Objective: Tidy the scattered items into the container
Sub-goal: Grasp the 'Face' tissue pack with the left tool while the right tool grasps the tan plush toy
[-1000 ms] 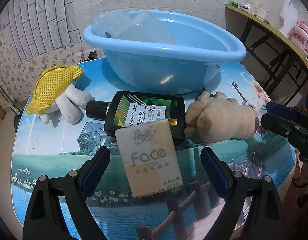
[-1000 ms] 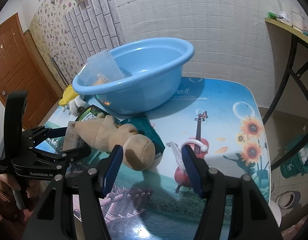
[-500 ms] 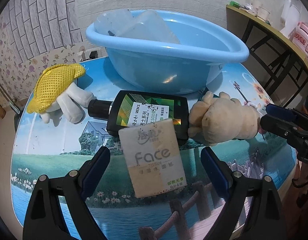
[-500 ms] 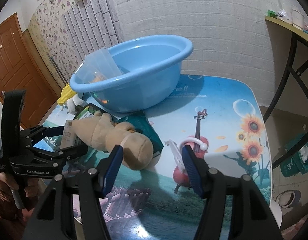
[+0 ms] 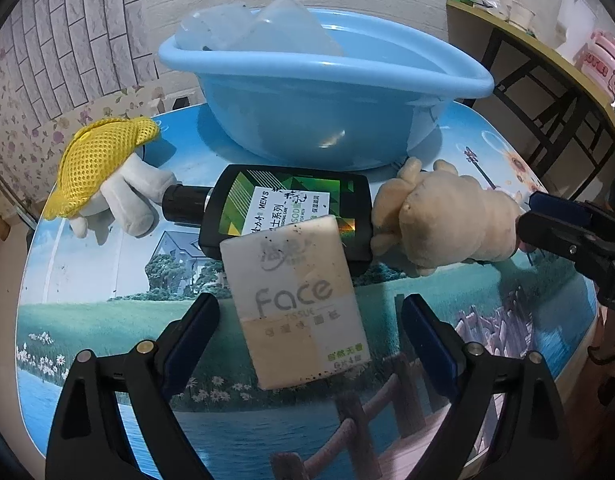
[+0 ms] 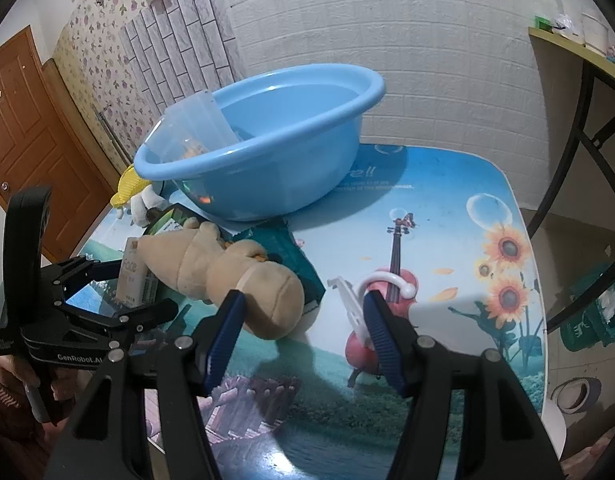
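Nearest me, the left gripper (image 5: 307,332) hangs with its fingers spread wide either side of the Face tissue pack (image 5: 297,304), gripping nothing, while the right gripper (image 6: 303,328) is likewise parted just short of the tan plush toy (image 6: 235,276). The pack leans on a black bottle (image 5: 283,212), beside a yellow-capped plush (image 5: 103,176). Beyond, the blue basin (image 5: 327,100) already holds clear plastic containers (image 5: 259,28).

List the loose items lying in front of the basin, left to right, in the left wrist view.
Yellow mesh plush toy → black bottle → tan plush toy.
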Demonstrator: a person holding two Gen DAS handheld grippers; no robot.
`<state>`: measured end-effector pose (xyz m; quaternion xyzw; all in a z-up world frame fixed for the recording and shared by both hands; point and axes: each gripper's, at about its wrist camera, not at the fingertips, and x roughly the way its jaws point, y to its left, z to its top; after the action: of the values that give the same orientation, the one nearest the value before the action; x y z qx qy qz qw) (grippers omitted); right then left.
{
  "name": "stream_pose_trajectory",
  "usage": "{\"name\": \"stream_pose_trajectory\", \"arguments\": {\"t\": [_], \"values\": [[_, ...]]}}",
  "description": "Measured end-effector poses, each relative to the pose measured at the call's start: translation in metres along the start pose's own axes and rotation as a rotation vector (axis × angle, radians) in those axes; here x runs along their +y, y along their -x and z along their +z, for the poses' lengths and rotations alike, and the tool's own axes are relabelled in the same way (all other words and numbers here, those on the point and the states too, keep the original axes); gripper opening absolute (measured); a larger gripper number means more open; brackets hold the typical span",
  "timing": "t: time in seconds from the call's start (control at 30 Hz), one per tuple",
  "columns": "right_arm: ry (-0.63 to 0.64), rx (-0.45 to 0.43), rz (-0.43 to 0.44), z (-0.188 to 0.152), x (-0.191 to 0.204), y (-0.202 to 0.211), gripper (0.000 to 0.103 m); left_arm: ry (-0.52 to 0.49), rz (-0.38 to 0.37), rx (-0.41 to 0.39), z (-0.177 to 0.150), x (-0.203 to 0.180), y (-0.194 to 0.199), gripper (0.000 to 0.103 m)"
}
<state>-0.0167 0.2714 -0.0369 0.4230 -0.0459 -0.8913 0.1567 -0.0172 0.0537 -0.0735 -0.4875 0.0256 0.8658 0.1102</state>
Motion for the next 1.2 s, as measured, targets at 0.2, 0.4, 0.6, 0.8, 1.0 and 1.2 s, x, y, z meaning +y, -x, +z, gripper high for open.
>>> {"name": "stream_pose_trajectory", "arguments": {"t": [0.2,0.4,0.6,0.8,1.0,1.2], "values": [[0.003,-0.009,0.006,0.001,0.001,0.002,0.061,-0.028,0.021,-0.003,-0.002,-0.002,-0.002,0.096],[-0.001,-0.01,0.018,0.001,0.0,0.0,0.072,-0.021,0.04,-0.009,-0.002,0.004,-0.002,0.096],[0.015,-0.018,0.027,0.0,0.003,0.002,0.075,0.001,0.048,-0.01,-0.001,0.011,-0.001,0.096],[0.018,-0.049,0.039,-0.001,0.002,0.011,0.075,0.003,0.041,-0.036,-0.002,0.013,0.006,0.096],[0.014,-0.044,0.031,-0.004,-0.001,0.011,0.075,0.01,0.027,-0.05,0.0,0.015,0.007,0.096],[0.046,-0.035,0.05,-0.004,0.009,0.005,0.075,0.009,0.015,-0.058,-0.001,0.019,0.009,0.096]]}}
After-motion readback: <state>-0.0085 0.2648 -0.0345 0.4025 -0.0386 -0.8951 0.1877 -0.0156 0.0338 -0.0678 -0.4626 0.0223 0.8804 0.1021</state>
